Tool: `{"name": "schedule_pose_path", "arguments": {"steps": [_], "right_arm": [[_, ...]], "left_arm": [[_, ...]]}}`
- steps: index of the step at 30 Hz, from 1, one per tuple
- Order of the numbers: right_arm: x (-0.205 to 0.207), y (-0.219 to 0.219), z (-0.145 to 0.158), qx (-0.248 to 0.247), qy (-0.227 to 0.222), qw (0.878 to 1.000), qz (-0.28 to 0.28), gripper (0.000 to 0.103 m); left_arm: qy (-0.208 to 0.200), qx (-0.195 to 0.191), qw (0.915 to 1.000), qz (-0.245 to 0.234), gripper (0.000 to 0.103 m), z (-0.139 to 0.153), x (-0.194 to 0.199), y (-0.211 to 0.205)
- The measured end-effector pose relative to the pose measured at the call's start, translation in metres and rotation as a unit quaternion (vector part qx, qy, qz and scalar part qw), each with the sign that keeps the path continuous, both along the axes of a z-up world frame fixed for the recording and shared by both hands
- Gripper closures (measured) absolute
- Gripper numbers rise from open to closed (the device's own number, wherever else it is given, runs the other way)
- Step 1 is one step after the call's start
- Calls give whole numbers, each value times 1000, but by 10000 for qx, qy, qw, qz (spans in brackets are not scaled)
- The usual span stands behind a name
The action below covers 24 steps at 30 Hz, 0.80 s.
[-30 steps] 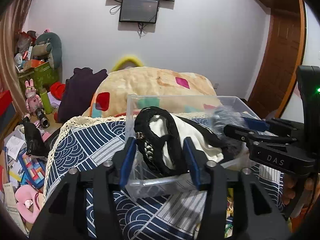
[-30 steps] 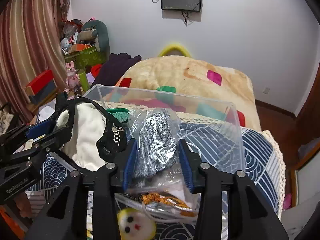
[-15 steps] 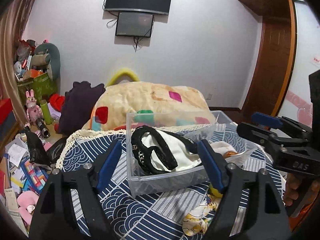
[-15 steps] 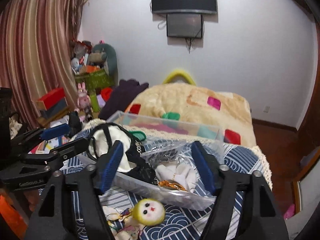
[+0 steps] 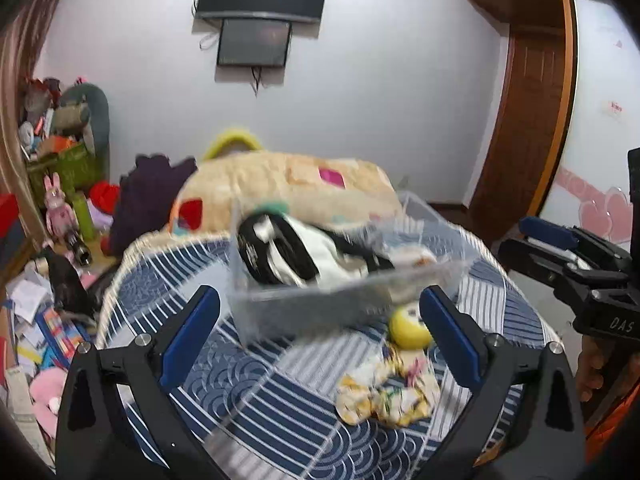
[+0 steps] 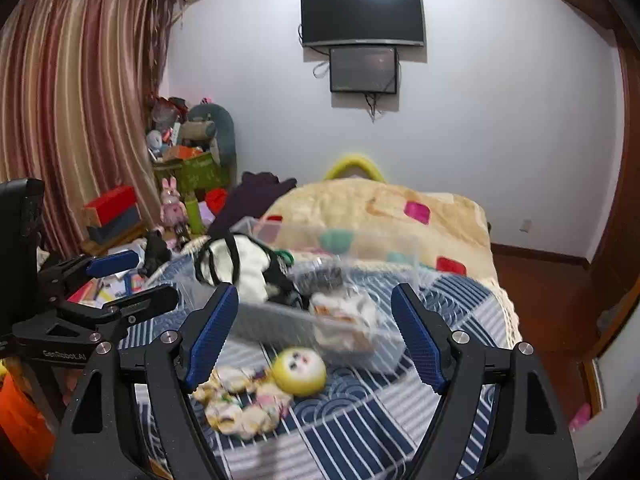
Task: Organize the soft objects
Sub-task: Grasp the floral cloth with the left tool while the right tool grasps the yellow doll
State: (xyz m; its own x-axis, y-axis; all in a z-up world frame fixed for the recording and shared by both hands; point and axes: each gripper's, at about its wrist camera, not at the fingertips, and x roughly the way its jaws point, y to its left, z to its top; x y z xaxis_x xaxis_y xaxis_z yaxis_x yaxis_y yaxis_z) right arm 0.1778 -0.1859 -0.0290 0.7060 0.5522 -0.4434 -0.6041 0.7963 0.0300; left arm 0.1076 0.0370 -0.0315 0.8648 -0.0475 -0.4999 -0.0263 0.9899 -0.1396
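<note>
The clear plastic bin [image 5: 352, 280] sits on the bed's blue-and-white patterned quilt [image 5: 248, 392], just ahead of both sets of fingers and framed between their tips in each wrist view. It is a rectangular, thin-walled, see-through tub, blurred in both pictures. Inside, toward the left fingers' side, lies a white soft garment [image 6: 250, 266] wrapped in black straps; toward the right fingers' side lie crinkled clear plastic bags [image 6: 344, 312], one with something dark grey and knitted, another with white and orange contents. Outside the bin, on the quilt between it and the fingers, lies a soft doll [image 6: 298, 372] with a round yellow head and a floppy, flower-printed cloth body. The left gripper [image 5: 320, 340] has its blue-padded fingers spread wide and holds nothing. The right gripper [image 6: 316, 340] is likewise spread wide and empty. Beyond the bin a beige fleecy blanket [image 6: 380, 216] with coloured squares is heaped on the bed.
</note>
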Motion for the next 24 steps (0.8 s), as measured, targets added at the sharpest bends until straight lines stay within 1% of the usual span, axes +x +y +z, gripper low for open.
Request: {"name": "schedule_pose_path", "arguments": {"steps": [3, 6, 13, 14, 17, 18, 20, 22, 24], "right_arm": [[-1, -5, -11, -63, 121, 9999, -31, 27], [3, -5, -22, -134, 273, 9995, -70, 27], [11, -2, -55, -250, 757, 9968, 11, 27], [13, -2, -61, -279, 839, 9961, 10, 27], [16, 1, -71, -339, 983, 9946, 38, 27], [17, 2, -73, -358, 1023, 9941, 50, 27], [16, 5, -75, -368, 1085, 9934, 76, 27], [18, 7, -77, -367, 1126, 9929, 112, 27], [19, 10, -79, -360, 1171, 9924, 117, 27]], "left_arm": [[216, 22, 9997, -141, 2, -15, 1, -8], [424, 134, 9987, -251, 2, -33, 3, -17], [962, 22, 9941, -496, 2, -67, 13, -28], [1013, -10, 9935, -515, 5, -69, 15, -27], [1180, -134, 9914, -551, 24, -79, 21, -28], [1279, -160, 9898, -604, 28, -83, 24, -28], [1396, -228, 9879, -638, 28, -89, 29, -28], [1309, -181, 9895, -583, 30, -91, 30, -29], [1237, -22, 9905, -592, 39, -91, 28, -35]]}}
